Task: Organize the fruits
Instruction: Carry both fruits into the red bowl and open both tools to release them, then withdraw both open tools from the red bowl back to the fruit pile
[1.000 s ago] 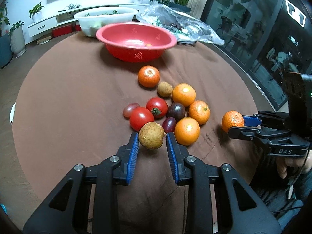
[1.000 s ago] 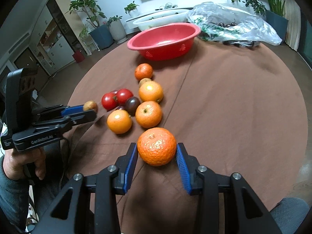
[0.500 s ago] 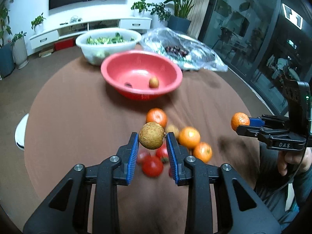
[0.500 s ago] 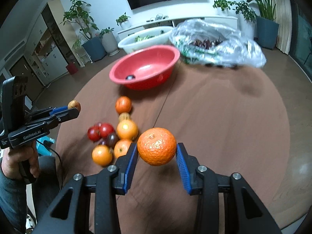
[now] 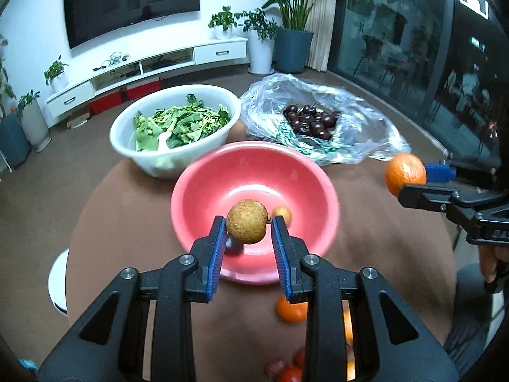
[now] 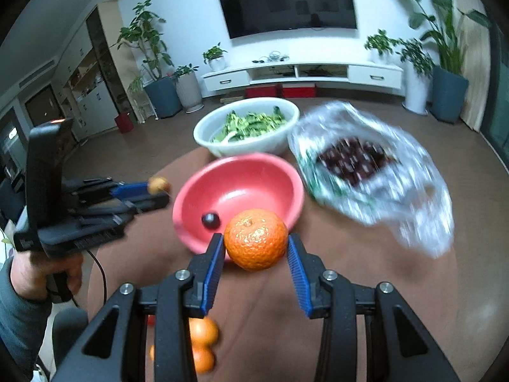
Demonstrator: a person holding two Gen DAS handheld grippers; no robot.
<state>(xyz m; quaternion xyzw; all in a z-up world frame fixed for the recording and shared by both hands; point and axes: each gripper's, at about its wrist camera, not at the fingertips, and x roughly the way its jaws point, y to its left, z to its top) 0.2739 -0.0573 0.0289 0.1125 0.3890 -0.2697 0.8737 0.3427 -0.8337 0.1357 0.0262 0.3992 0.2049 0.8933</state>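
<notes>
I see the small brown fruit (image 5: 247, 221) clamped between my left gripper (image 5: 247, 232)'s blue jaws, held in the air over the red bowl (image 5: 203, 178). It is nearly round, so I can name no long axis; a short stem stub sticks out toward the right jaw. My right gripper (image 6: 256, 244) jaws are clenched on the mandarin (image 6: 256, 238), stem dimple facing up, above the bowl's near rim.

The red bowl holds one small tan fruit (image 5: 282, 215), seen only from the left wrist, and a dark round fruit (image 6: 210, 220), clear only from the right wrist. Behind it the white bowl (image 5: 127, 146) holds leafy greens (image 5: 181, 124); beside that a clear plastic bag (image 5: 356, 133) holds dark cherries (image 5: 310, 121). Loose oranges (image 6: 203, 331) lie on the brown worktop (image 5: 127, 222) below the jaws.
</notes>
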